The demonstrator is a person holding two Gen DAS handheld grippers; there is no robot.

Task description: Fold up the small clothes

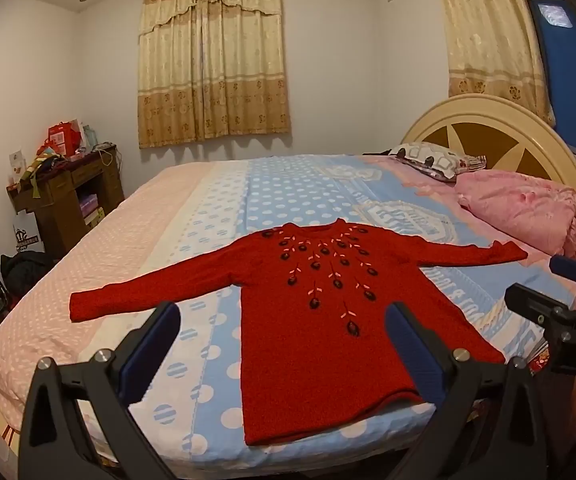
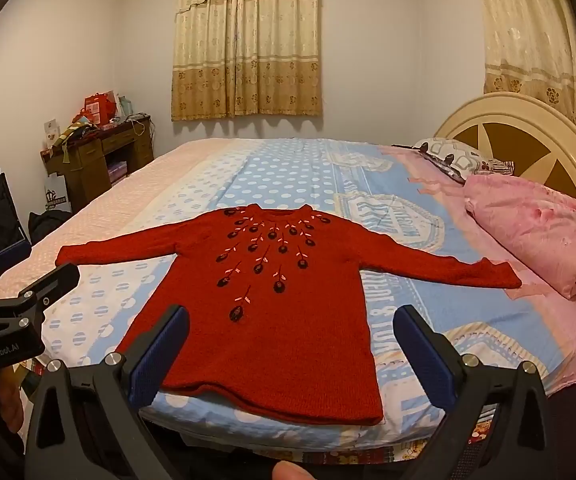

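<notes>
A small red knitted sweater with dark embroidered flowers lies flat on the bed, face up, both sleeves spread out sideways and its hem toward me; the right wrist view shows the same sweater. My left gripper hovers open above the hem's left part, touching nothing. My right gripper hangs open over the hem, nothing between its fingers. Each view shows the other gripper at its edge: the right gripper on the right, the left gripper on the left.
The bed carries a blue, white and pink dotted sheet. A folded pink quilt and a patterned pillow lie by the cream headboard. A cluttered wooden desk and dark bags stand left of the bed.
</notes>
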